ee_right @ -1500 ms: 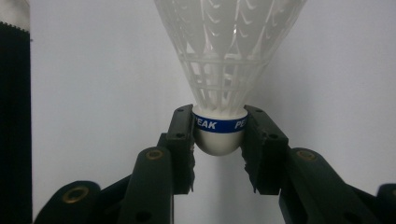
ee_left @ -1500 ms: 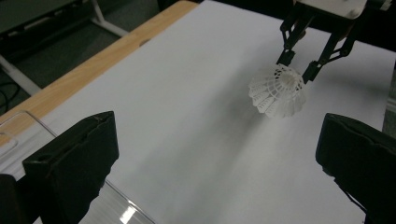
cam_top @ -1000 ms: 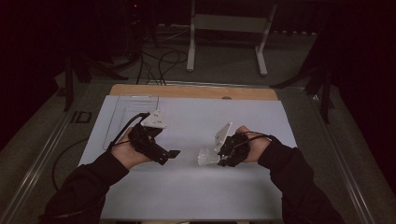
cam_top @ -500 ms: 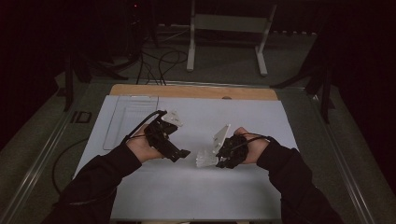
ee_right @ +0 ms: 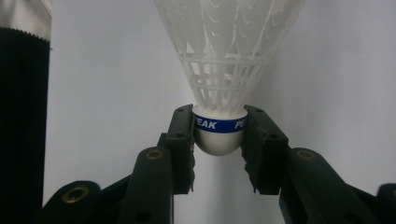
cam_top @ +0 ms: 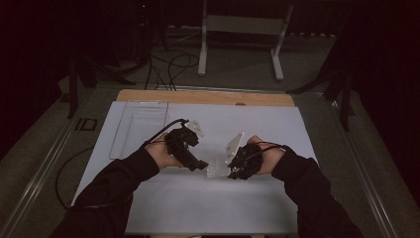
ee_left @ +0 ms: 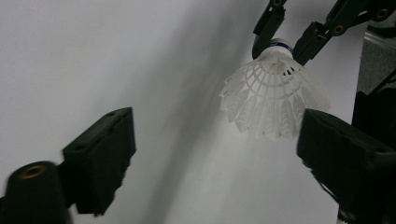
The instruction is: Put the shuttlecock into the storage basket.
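Shuttlecock (ee_right: 223,60) sits over mid-desk, clamped at its white cork base by the right hand-held gripper (ee_right: 219,140), pads on either side of the blue band. Skirt points away toward the left hand-held gripper (cam_top: 200,165), so the feather end is offered for a handover or second grip. In the left gripper view the shuttlecock (ee_left: 273,95) floats ahead and to the right, not yet between the jaws. Left jaws stand wide with nothing in them and have just been closing a bit; pads touch nothing. White desk (cam_top: 277,208) below is bare near both hands. A clear tray (cam_top: 140,126) lies at the far left, well apart, not in the way. Cables trail off both grippers, clear of the gap. Likely risk: crushing the thin skirt.
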A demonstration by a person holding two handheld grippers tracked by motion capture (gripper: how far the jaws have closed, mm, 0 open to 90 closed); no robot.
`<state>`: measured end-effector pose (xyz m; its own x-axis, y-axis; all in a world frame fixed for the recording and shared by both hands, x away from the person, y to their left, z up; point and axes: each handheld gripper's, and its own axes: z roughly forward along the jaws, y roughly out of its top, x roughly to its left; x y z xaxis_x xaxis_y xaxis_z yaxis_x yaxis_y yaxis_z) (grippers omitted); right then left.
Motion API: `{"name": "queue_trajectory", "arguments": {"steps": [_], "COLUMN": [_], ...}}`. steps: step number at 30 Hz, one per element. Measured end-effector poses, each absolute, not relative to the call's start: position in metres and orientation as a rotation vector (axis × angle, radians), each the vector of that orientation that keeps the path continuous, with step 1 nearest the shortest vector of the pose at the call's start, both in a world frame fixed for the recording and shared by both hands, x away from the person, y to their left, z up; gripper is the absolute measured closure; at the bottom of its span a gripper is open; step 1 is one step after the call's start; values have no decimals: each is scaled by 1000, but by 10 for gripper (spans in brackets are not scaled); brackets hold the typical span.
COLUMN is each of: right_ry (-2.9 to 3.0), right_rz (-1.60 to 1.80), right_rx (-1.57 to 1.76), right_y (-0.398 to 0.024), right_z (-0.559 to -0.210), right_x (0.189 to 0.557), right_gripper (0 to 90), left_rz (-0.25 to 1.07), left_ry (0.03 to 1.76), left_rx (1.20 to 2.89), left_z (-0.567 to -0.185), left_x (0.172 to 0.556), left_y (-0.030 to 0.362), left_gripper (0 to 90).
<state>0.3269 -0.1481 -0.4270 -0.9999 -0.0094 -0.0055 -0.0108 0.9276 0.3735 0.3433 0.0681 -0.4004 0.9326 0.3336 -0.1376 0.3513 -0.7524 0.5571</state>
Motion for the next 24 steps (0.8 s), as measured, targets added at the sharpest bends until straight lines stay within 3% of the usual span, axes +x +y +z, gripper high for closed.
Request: {"name": "queue_trajectory", "arguments": {"steps": [12, 24], "right_ry": [3071, 3065], "right_rz": [598, 612], "right_rx": [-44, -69], "right_y": [-146, -146], "right_z": [-425, -424], "right_x": [323, 320], "right_gripper": [660, 660], "left_rz": [-156, -179], "left_ry": [503, 473], "left_rx": [2570, 2598], "left_z": [-418, -425], "left_x": [343, 346], "left_y": [48, 35], "left_gripper": [221, 512]}}
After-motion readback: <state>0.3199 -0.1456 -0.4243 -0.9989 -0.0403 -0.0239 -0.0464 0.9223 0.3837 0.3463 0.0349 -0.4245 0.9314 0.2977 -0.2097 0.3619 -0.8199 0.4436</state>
